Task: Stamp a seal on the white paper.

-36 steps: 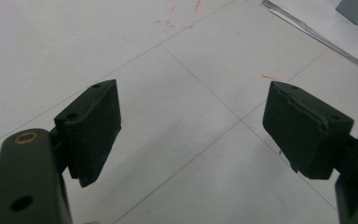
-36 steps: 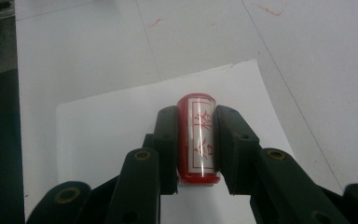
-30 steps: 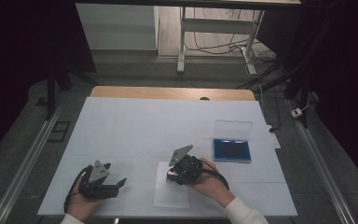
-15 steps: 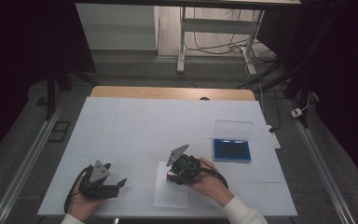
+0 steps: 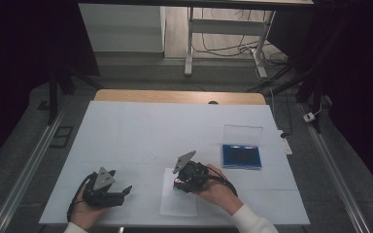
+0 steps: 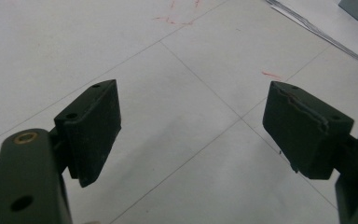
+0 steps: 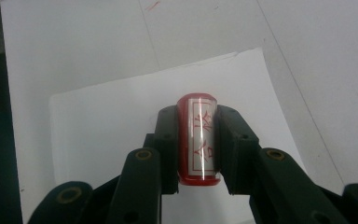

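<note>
My right gripper (image 7: 197, 119) is shut on a red stamp (image 7: 199, 140) whose pale face carries red characters. It hangs just above a white sheet of paper (image 7: 121, 116). From above, the right gripper (image 5: 178, 183) sits over the upper part of that paper (image 5: 177, 204) near the table's front edge. My left gripper (image 5: 124, 191) rests low at the front left, held in a hand. Its jaws stand wide apart with nothing between them, and its fingers (image 6: 91, 128) hover over bare table.
A blue ink pad in a box with its clear lid raised (image 5: 241, 154) stands to the right of the paper. The white table cover (image 5: 150, 131) stretches back to a wooden edge. Thin lines and small red marks (image 6: 170, 19) cross the surface.
The right gripper with the stamp has drifted a little left and down over the paper. The left gripper has stayed where it was.
</note>
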The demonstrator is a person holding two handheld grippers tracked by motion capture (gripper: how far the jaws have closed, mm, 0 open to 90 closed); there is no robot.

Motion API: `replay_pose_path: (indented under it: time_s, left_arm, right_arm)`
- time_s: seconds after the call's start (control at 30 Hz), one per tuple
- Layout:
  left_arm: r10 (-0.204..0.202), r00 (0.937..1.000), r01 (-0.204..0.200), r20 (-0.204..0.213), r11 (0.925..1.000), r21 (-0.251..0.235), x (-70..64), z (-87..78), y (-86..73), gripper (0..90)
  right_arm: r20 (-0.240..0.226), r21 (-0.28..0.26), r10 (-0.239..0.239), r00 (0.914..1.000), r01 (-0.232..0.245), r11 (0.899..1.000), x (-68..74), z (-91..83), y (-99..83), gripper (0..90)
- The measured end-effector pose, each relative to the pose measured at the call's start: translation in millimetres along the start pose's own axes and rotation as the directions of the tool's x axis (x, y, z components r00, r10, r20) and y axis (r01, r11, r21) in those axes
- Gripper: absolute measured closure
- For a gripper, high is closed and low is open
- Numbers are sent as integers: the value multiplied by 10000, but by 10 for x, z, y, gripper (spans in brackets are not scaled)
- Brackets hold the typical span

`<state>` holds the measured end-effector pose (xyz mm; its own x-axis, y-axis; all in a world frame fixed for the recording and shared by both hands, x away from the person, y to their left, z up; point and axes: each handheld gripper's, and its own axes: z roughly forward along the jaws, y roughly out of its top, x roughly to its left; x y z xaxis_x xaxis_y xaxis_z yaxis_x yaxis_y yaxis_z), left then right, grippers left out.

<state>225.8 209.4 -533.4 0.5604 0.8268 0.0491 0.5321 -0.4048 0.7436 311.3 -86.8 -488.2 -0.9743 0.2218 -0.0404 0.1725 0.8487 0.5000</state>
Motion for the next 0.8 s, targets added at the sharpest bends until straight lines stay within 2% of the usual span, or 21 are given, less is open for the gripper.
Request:
replay_pose_path:
  time_s: [0.1, 0.2, 0.5, 0.8]
  left_arm:
    - [-5, 10000, 5, -17, 10000, -15, -1, -4, -1, 193]
    - [-13, 10000, 13, -28, 10000, -8, -2, -2, 0, 193]
    - [13, 10000, -13, -89, 10000, -52, -23, 0, 8, 192]
    - [19, 9999, -19, -111, 10000, -45, -18, -3, 9, 193]
  right_arm:
    - [12, 70, 113, 9999, -113, 9999, 6, -4, -1, 709]
    - [68, 176, 0, 10000, -1, 9998, 6, -5, 11, 709]
    - [35, -14, 38, 10000, -38, 10000, 6, 6, -7, 710]
    - [122, 28, -46, 9999, 46, 10000, 10, 2, -11, 710]
